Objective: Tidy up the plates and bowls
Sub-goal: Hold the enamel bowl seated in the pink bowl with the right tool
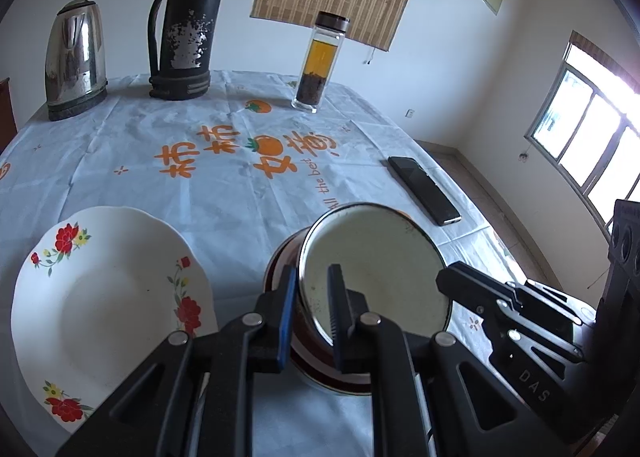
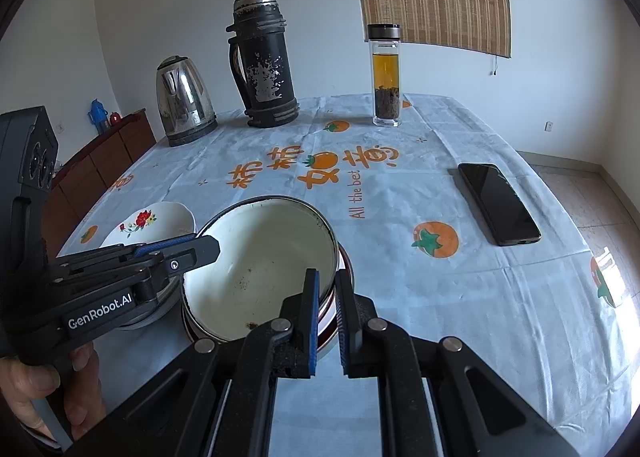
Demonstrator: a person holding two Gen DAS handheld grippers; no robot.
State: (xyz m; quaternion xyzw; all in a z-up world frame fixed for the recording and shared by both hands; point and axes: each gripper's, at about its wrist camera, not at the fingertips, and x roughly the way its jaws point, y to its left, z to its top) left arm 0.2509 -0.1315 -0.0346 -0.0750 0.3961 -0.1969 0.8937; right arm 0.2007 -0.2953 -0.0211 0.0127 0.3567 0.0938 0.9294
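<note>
- The left gripper (image 1: 312, 297) pinches the near-left rim of the enamel bowl (image 1: 376, 261), one finger outside the wall and one inside.
- The right gripper (image 2: 327, 297) pinches the same bowl's rim on the opposite side, its fingers pressed on the wall from both sides.
- The bowl is white inside with a dark rim, tilted, and sits nested in a second bowl (image 2: 344, 281) with a red-striped outside, on the tabletop (image 1: 120, 161).
- Only the right wrist view shows brown specks on the bowl's floor, and a person's hand (image 2: 28, 389) around the left gripper's handle.
- The flowered plate (image 1: 104, 297) lies just left of the bowls; the left wrist view shows it whole, the other only its far edge behind the left gripper.
- A black phone (image 2: 498, 203) lies well to the right.
- At the far edge stand a steel kettle (image 1: 76, 57), a worn black thermos (image 1: 188, 25) and a glass tea bottle (image 1: 318, 61).
- A wooden cabinet (image 2: 100, 153) shows only in the right wrist view, a window (image 1: 592, 133) only in the left.
</note>
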